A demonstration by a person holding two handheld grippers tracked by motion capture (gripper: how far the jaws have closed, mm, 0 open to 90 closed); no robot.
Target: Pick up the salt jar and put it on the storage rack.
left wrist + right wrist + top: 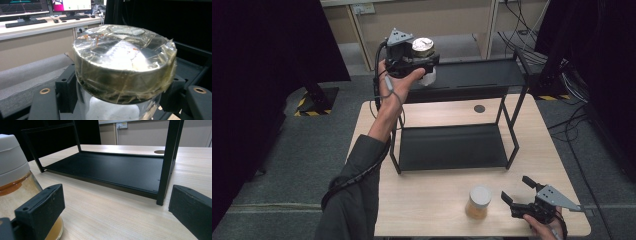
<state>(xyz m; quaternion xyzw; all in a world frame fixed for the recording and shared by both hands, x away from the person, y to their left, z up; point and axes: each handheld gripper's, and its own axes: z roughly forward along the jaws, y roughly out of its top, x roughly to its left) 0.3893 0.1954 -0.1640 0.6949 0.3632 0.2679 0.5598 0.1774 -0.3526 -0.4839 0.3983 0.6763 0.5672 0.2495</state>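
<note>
My left gripper (419,62) is raised at the left end of the black rack's upper shelf (482,74) and is shut on a clear jar (423,47) with a tape-wrapped silver lid. In the left gripper view the jar (125,60) sits upright between the black jaws, which press on its glass below the lid; white stuff shows inside. My right gripper (517,189) rests open near the table's front right edge. Just to its left stands an amber jar (478,202) with a white lid. The right gripper view has that amber jar (15,182) beside the left jaw, outside the gap.
The two-level black metal rack stands mid-table, with its lower shelf (452,147) bare and seen again in the right gripper view (112,170). A round cable hole (479,108) marks the wooden table (427,200) behind it. Desks with monitors (25,6) stand beyond.
</note>
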